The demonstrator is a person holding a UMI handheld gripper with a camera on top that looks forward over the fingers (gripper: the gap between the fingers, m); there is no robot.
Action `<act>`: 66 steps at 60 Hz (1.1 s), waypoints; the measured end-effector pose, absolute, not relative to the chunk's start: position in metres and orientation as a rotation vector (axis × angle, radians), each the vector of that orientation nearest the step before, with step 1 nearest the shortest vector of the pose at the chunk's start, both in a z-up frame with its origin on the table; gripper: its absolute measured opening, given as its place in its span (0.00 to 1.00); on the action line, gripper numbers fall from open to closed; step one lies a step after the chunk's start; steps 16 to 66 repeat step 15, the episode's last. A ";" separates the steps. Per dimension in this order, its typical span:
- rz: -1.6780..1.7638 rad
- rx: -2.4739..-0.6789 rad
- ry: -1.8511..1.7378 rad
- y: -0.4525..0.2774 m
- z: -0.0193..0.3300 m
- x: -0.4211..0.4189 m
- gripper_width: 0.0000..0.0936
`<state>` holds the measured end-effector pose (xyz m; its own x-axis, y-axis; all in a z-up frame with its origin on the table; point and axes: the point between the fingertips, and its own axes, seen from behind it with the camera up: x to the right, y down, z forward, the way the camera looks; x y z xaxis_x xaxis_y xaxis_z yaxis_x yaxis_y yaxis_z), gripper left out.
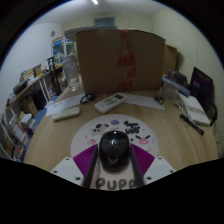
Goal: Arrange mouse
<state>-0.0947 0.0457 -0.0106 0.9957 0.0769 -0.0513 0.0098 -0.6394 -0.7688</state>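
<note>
A black computer mouse (113,152) sits between my two fingers, with the magenta pads (84,160) pressing on its left and right sides. My gripper (112,146) is shut on the mouse and holds it over the near part of a round white mouse mat (92,127). The mat has a printed pattern and black letters near me. I cannot tell whether the mouse touches the mat or hangs just above it.
The mat lies on a wooden table (50,135). Beyond it lie a white remote-like device (110,101) and a flat white item (66,112). A large cardboard box (120,60) stands at the back. A dark monitor (203,88) and papers are to the right, cluttered shelves (28,100) to the left.
</note>
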 end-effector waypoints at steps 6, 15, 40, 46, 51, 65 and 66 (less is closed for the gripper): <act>0.205 -2.264 -0.014 0.025 0.010 -0.102 0.92; 0.236 -2.229 0.003 -0.026 0.060 -0.091 0.90; 0.236 -2.229 0.003 -0.026 0.060 -0.091 0.90; 0.236 -2.229 0.003 -0.026 0.060 -0.091 0.90; 0.236 -2.229 0.003 -0.026 0.060 -0.091 0.90; 0.236 -2.229 0.003 -0.026 0.060 -0.091 0.90; 0.236 -2.229 0.003 -0.026 0.060 -0.091 0.90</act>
